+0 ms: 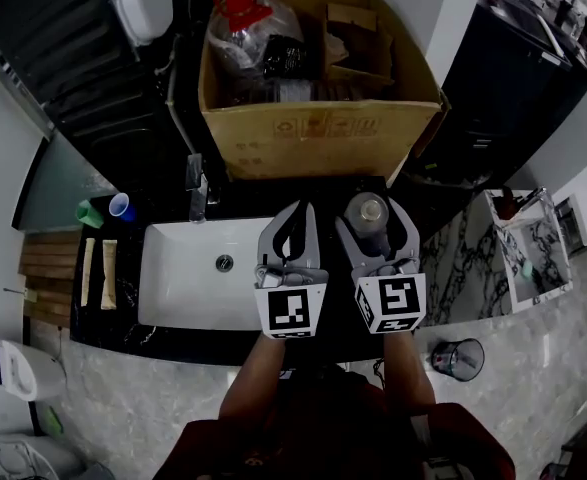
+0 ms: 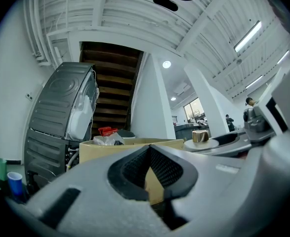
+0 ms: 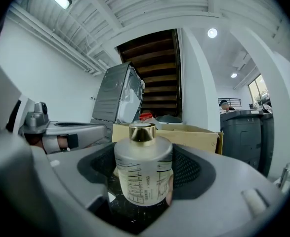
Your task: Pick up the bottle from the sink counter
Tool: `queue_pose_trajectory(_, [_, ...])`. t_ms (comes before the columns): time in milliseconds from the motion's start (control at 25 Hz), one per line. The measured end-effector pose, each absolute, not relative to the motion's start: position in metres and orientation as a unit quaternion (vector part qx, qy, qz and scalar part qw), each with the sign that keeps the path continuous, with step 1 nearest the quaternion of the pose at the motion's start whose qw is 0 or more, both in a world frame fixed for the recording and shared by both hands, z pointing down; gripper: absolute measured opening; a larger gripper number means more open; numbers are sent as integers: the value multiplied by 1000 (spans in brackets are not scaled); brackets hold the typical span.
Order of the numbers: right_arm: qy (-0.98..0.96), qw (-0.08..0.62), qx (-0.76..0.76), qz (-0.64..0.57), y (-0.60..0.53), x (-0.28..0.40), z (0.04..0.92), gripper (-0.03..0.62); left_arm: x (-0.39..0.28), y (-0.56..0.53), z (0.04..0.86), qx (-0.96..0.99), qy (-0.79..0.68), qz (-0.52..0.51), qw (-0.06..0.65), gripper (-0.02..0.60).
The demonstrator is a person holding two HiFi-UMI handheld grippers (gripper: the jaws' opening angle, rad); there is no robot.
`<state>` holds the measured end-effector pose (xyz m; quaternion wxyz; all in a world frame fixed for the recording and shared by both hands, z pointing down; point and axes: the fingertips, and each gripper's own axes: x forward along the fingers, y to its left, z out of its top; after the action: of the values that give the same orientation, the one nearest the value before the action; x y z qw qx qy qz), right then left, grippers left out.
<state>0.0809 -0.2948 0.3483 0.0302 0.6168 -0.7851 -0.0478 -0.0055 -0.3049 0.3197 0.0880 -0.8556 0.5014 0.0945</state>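
A frosted glass bottle with a gold cap stands upright between the jaws of my right gripper, over the dark counter just right of the sink. In the right gripper view the bottle fills the gap, and both black pads lie against its sides, so my right gripper is shut on it. My left gripper hovers beside it over the sink's right end, jaws together and holding nothing. The left gripper shows its tips meeting in its own view.
A white sink with a faucet lies to the left. Behind both grippers stands an open cardboard box full of items. A green cup and a blue cup sit far left by a wooden board.
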Motion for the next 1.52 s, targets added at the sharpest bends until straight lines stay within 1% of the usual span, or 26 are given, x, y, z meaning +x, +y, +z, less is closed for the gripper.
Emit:
queue_pose_trajectory(280, [-794,4,606,-49,-285,102,331,331,15,-295,306,-851,504,87,118,3])
queue_pose_trajectory(520, [-796,-10,602,-60,-278,111,318,331,21,-282,289,-842,511,109,136,3])
queue_pose_trajectory(1520, [-809,-16,585,-61,-280,111,314,331,29,-282,290,-841,514,90,141,3])
